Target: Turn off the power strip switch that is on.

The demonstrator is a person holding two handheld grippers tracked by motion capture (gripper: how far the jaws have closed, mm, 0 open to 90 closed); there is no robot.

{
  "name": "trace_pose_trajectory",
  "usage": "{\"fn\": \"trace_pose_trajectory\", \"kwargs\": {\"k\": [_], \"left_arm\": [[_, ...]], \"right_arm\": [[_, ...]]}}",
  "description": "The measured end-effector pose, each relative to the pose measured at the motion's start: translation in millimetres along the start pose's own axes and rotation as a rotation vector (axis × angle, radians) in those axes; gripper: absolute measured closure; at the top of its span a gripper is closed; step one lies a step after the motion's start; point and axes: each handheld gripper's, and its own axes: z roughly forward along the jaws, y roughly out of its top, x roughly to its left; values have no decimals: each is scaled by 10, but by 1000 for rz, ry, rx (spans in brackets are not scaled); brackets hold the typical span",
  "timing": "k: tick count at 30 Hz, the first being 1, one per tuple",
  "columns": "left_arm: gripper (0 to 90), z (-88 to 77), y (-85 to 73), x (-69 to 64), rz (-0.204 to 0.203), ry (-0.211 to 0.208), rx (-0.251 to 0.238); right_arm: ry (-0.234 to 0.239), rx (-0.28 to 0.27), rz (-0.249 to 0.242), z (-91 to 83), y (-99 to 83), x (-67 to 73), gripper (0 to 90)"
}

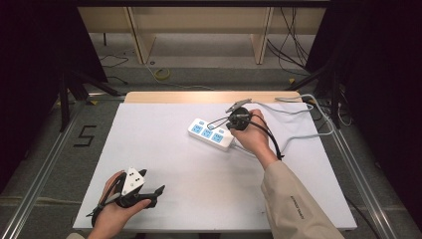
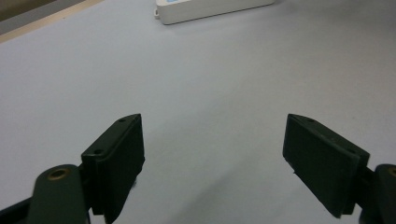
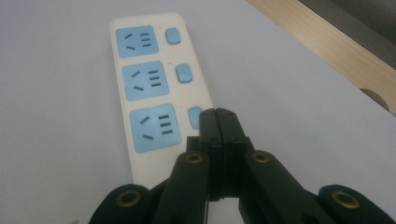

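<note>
While the left gripper (image 1: 158, 190) rested at the near left of the white table (image 1: 174, 164), its jaws stood wide apart and held nothing. Farther right, near the far edge, lay the white power strip (image 1: 211, 134) with three blue sockets. Over its right end the right gripper (image 3: 218, 120) had its jaws pressed together, empty, tips at the nearest blue switch (image 3: 194, 116) — apparently the pressing step. Next would come a short, firm push straight down.

White table (image 1: 199, 169) with a wooden far edge. A power strip (image 1: 211, 134) lies on it, toward that far edge, its grey cable (image 1: 298, 135) trailing beside it.
</note>
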Motion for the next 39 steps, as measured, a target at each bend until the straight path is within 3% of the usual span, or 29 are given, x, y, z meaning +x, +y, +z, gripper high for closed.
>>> {"fn": "trace_pose_trajectory", "kwargs": {"k": [39], "left_arm": [[206, 8, 1, 2, -1, -4, -2]], "right_arm": [[11, 54, 10, 265, 111, -44, 900]]}}
